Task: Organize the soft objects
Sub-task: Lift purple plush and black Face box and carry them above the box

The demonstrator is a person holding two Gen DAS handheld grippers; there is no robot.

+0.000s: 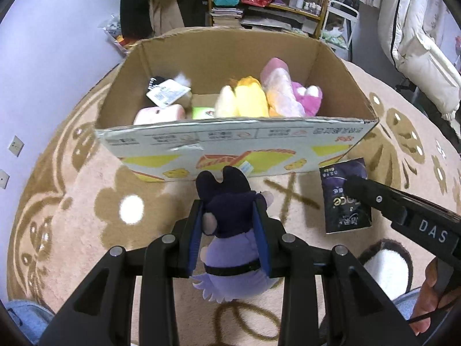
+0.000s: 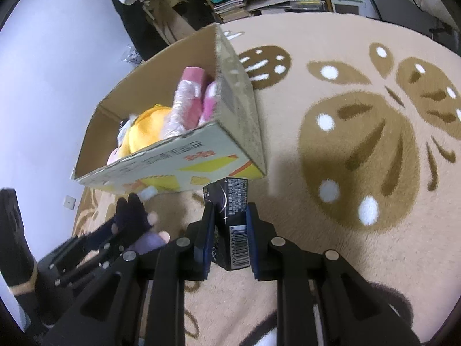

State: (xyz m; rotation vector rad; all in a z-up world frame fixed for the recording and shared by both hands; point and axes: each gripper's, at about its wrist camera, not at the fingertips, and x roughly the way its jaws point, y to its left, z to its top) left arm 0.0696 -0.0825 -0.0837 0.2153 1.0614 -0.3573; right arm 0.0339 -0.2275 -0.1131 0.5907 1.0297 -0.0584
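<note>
My left gripper (image 1: 230, 201) is shut on a purple and navy plush toy (image 1: 230, 230), held over the rug just in front of the open cardboard box (image 1: 230, 144). The box holds several plush toys: yellow (image 1: 245, 101), pink (image 1: 288, 92) and pale pink (image 1: 158, 114). My right gripper (image 2: 229, 209) is shut on a dark soft pack (image 2: 234, 230) with a barcode, near the box's front right corner (image 2: 256, 170). The pack also shows in the left wrist view (image 1: 343, 199), and the plush in the right wrist view (image 2: 135, 219).
A beige rug with brown flower patterns (image 2: 360, 158) covers the floor. Cluttered shelves (image 1: 273, 0) stand behind the box. A white jacket (image 1: 417, 43) hangs at the right. A brown and white slipper (image 1: 386, 268) lies near my right hand.
</note>
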